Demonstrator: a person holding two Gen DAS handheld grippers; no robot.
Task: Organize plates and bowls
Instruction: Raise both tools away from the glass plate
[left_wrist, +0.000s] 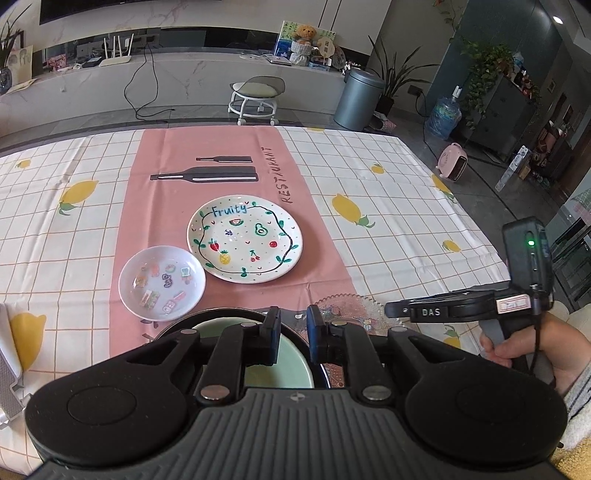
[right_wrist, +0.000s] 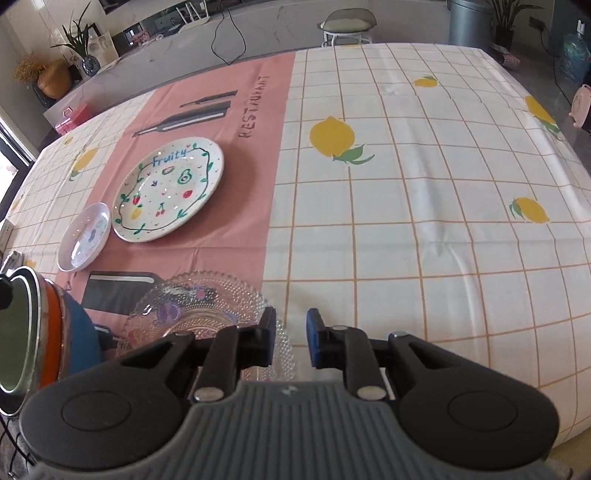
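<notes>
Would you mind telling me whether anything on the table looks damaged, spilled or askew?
Nothing stands out. The Fruity plate, the small sticker dish and the glass plate all lie flat and unbroken, with no spill visible on the tablecloth.

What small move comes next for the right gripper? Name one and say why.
Probably ease the right gripper forward and left onto the glass plate rim. Its jaws are open and empty, and that plate lies nearest, just under the left finger.
</notes>
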